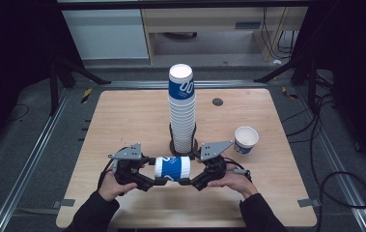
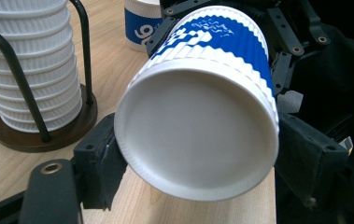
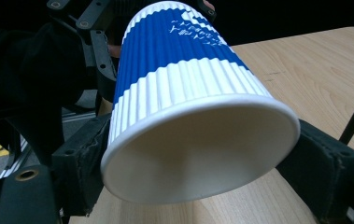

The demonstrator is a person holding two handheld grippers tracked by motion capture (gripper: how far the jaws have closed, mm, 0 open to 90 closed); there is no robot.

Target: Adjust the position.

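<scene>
A ribbed paper cup (image 1: 172, 168), blue around the middle with white bands at both ends, lies on its side above the wooden worktop (image 1: 122, 116) near the middle of its near edge, held between the two grippers. The left gripper (image 1: 157, 181) pinches the cup's closed bottom end: in the left gripper view its padded black jaws press on either side of the flat white base (image 2: 198, 140), which is round with a slightly raised rim. The right gripper (image 1: 186, 181) pinches the open mouth end: in the right gripper view its jaws sit against the rolled lip (image 3: 202, 149), and the smooth white inside faces the camera. Each gripper is held in a hand in a dark sleeve and carries a grey three-cornered plate on top.

Just behind the cup, at the worktop's centre, a tall stack (image 1: 181, 108) of the same corrugated cups stands upright in a holder (image 2: 39, 128) with a round dark wooden base and thin black wire uprights. A single cup (image 1: 246, 139) stands upright, mouth up, toward the right edge, well apart from the stack. A small dark round disc (image 1: 217, 101) is set in the worktop near the far edge.
</scene>
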